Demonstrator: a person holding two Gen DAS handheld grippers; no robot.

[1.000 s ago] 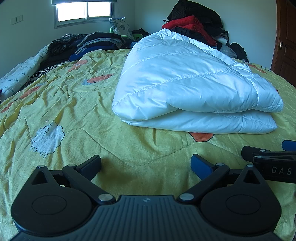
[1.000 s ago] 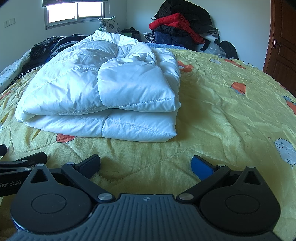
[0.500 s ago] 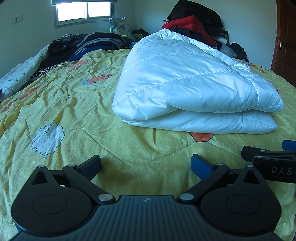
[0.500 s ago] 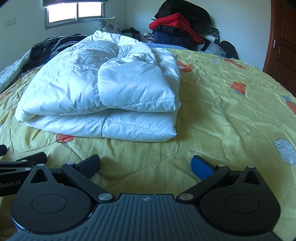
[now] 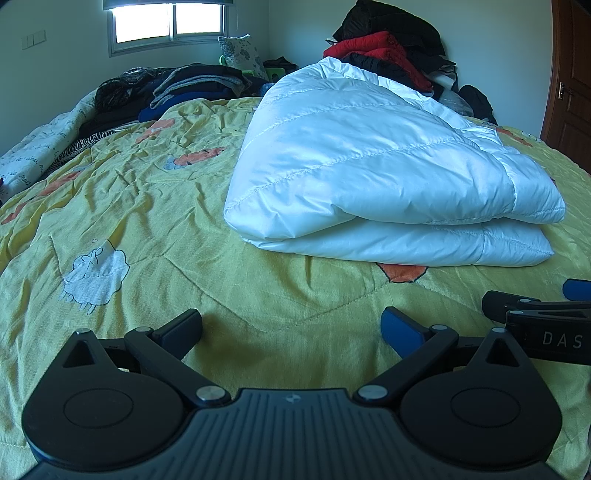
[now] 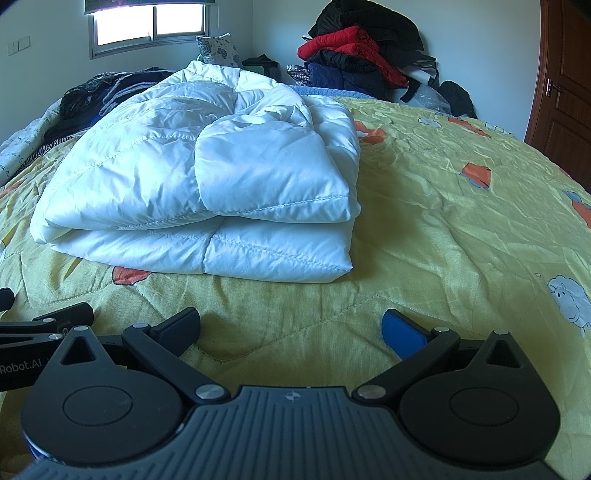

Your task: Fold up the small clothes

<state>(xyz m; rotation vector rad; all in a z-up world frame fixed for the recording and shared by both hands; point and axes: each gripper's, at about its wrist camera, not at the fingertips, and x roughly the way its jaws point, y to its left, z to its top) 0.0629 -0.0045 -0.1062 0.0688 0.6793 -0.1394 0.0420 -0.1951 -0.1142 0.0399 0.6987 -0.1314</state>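
Note:
A white puffy quilted jacket (image 5: pixel 376 177) lies folded in layers on the yellow bedspread (image 5: pixel 147 206); it also shows in the right wrist view (image 6: pixel 207 184), with a sleeve folded over its top. My left gripper (image 5: pixel 291 326) is open and empty, low over the bedspread in front of the jacket's left end. My right gripper (image 6: pixel 291 326) is open and empty, in front of the jacket's right end. Each gripper shows at the edge of the other's view.
Piles of dark and red clothes (image 5: pixel 388 48) lie at the far end of the bed, more dark clothes (image 5: pixel 177 88) at the far left. A wooden door (image 6: pixel 565 85) stands at the right. A window (image 5: pixel 170 22) is in the far wall.

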